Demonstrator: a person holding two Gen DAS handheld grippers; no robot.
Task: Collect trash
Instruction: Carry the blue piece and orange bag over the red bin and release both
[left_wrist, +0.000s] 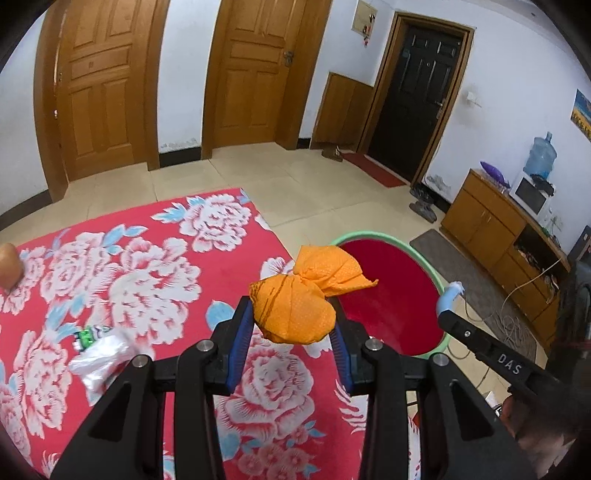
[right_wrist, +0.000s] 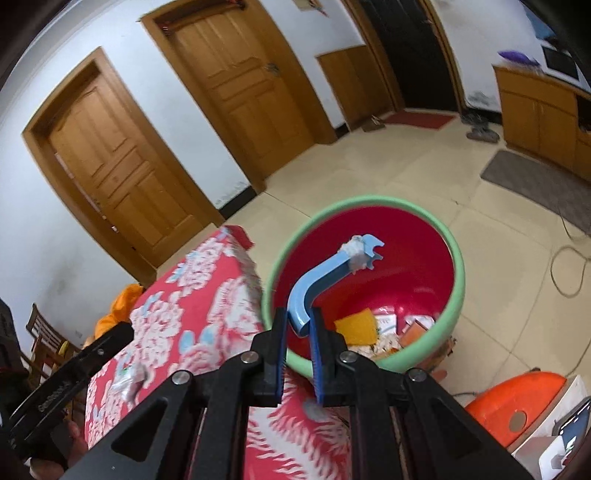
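- Trash in both grippers: your left gripper clamps an orange bundle; your right gripper pinches a blue hook, jaws narrow.
- Bin sits on the floor just beside the table; paper scraps already lie inside.
- Hook hangs over the bin mouth; a drop there likely lands inside.
- Bundle hangs at the table's corner, near the rim, so let go now and it could hit the rim or the floor.
- Its loose orange flap may snag on a pad.
- Crumpled plastic and a brown object wait on the table; don't skip them.
- Grippers are close together; watch for a clash over the bin.
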